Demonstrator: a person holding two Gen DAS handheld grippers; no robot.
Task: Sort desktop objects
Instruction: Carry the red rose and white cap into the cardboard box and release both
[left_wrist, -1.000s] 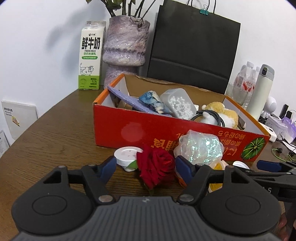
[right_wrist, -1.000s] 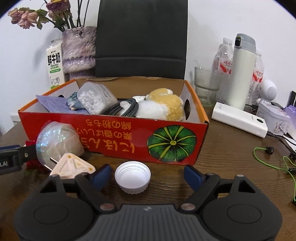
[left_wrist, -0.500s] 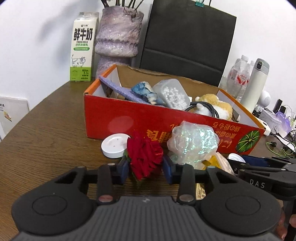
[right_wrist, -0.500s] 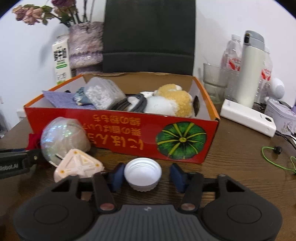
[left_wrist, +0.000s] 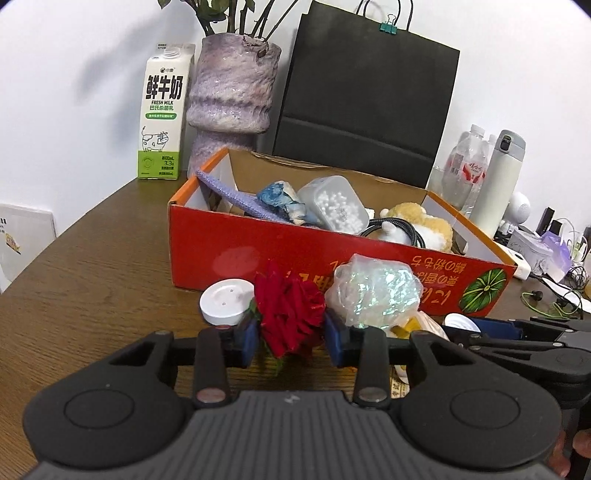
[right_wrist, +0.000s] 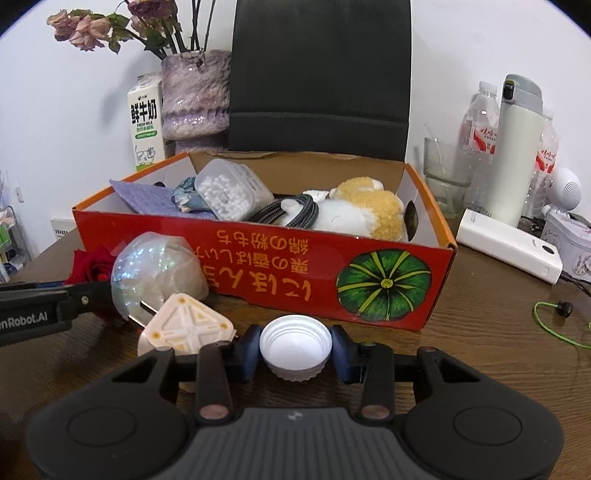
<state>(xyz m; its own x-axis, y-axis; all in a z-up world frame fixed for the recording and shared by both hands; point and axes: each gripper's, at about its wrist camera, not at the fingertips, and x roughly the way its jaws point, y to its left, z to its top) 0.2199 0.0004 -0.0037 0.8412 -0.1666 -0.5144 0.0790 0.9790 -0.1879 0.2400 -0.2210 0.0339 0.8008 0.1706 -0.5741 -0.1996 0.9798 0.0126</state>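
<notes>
Each black claw (left_wrist: 290, 341) (right_wrist: 295, 347) has blue pads, ribbed grey housing and copper-coloured pivot screws.

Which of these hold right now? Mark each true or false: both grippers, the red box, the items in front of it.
1. The left gripper has its fingers closed on the red rose. True.
2. The right gripper grips a milk carton. False: it holds the white cap.
3. The red box is empty. False: a plush toy and a cotton swab tub lie inside.
4. The iridescent ball sits outside the box. True.
</notes>
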